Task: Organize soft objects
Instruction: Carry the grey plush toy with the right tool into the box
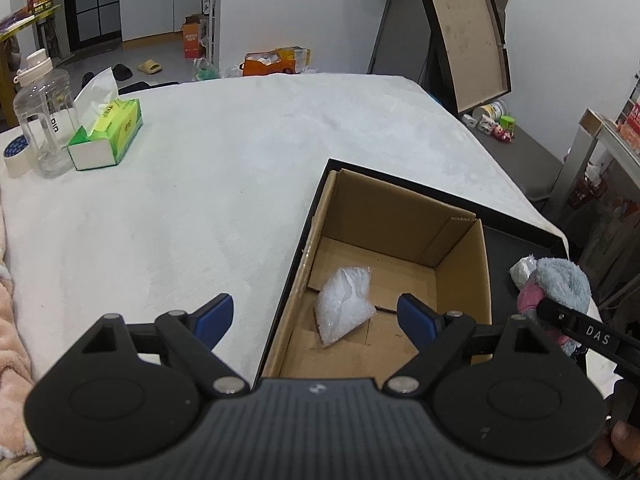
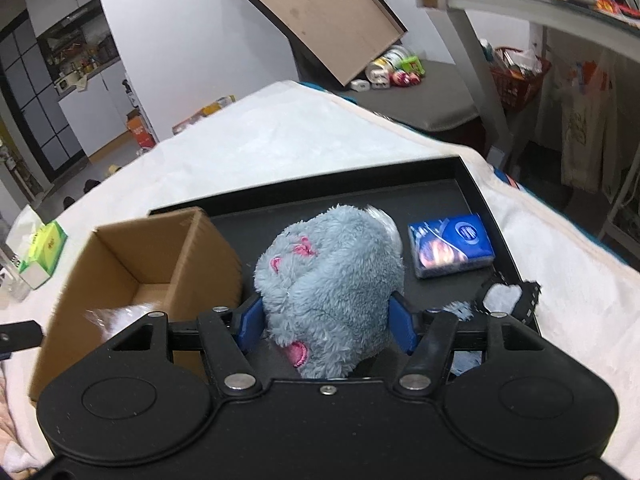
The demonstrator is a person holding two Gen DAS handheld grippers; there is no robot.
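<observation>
Grey plush toy [image 2: 332,280] is being clamped by the right tool [image 2: 327,320] for the cardboard box [image 2: 120,256] at nine o'clock, while the left tool [image 1: 316,316] is hanging spread wide, empty.

You see green tissue box [image 1: 107,136] at ten o'clock on white cloth [image 1: 240,152], clear bottle [image 1: 44,116] just beside it, tape roll [image 1: 15,154] beyond. Tilted tray [image 1: 464,36] stands at one o'clock.
</observation>
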